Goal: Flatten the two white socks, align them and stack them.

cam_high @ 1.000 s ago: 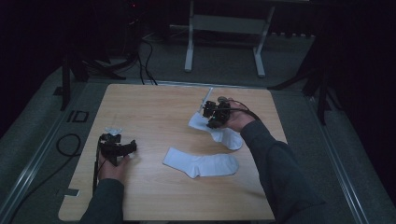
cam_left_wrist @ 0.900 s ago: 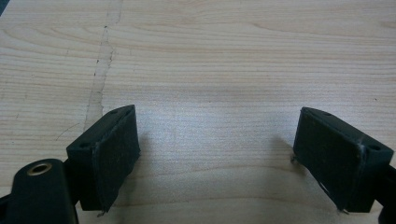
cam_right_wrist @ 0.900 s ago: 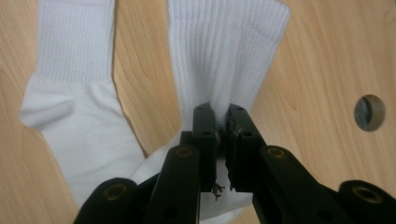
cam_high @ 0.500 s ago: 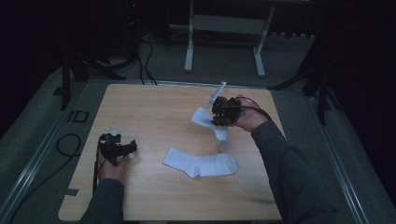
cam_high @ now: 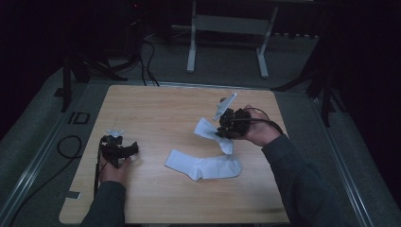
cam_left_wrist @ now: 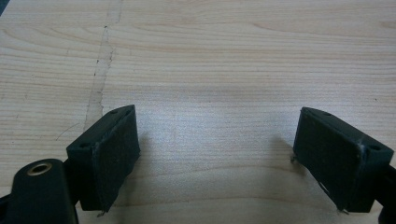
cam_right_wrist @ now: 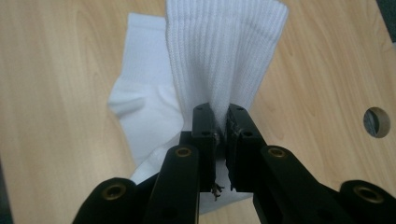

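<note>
Two white socks are on the wooden table [cam_high: 156,109]. One sock [cam_high: 203,165] lies flat near the table's middle. My right gripper [cam_high: 222,132] is shut on the ribbed cuff of the other sock [cam_high: 206,127], lifted above the table right of centre; in the right gripper view the sock [cam_right_wrist: 224,51] hangs from my right gripper [cam_right_wrist: 222,123], with the flat sock [cam_right_wrist: 144,102] beneath. My left gripper [cam_high: 135,149] rests at the table's left front, open; in the left gripper view my left gripper [cam_left_wrist: 217,140] has only bare wood between its pads.
A round hole [cam_right_wrist: 376,122] is in the tabletop to the right in the right gripper view. A metal stand [cam_high: 227,28] is on the floor behind the table. Black cables [cam_high: 66,146] trail along the left side. Dark floor surrounds the table.
My right gripper has moved toward the table's middle and risen, carrying the held sock off the wood. The left gripper and the flat sock have stayed where they were.
</note>
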Available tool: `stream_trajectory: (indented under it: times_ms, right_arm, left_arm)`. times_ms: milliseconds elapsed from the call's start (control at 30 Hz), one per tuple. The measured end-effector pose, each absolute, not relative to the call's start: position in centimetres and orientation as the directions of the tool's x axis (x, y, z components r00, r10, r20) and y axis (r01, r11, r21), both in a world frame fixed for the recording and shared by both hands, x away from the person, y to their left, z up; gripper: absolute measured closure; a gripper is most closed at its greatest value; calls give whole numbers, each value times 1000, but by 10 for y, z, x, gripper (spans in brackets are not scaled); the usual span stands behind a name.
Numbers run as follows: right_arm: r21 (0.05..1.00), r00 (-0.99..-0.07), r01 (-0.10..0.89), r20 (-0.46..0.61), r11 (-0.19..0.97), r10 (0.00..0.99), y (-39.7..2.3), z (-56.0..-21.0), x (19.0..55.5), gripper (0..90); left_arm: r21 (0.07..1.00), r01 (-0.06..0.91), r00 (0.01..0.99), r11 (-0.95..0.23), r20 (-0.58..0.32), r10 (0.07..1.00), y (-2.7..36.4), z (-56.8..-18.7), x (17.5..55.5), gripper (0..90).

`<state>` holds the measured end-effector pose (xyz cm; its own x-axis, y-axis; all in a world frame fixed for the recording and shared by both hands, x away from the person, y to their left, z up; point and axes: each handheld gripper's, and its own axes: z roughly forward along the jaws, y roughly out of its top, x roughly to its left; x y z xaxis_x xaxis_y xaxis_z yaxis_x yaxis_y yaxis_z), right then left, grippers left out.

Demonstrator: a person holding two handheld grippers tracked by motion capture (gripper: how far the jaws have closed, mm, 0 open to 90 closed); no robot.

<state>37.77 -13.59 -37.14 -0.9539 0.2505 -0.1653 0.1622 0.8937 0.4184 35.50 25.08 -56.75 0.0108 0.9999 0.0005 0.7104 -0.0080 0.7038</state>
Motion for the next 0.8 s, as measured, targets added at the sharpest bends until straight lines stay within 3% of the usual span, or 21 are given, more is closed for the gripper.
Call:
stream_trajectory:
  times_ms: [400,800]
  right_arm:
    - [451,-961,134,-159,883,227,-146,-359,354,825]
    - [440,-979,150,-62,886,196,-107,-419,353,823]
  left_arm:
    - [704,710,11,-8,1,1000,251,-568,355,143]
    - [705,709,10,-8,1,1000,251,-568,355,143]
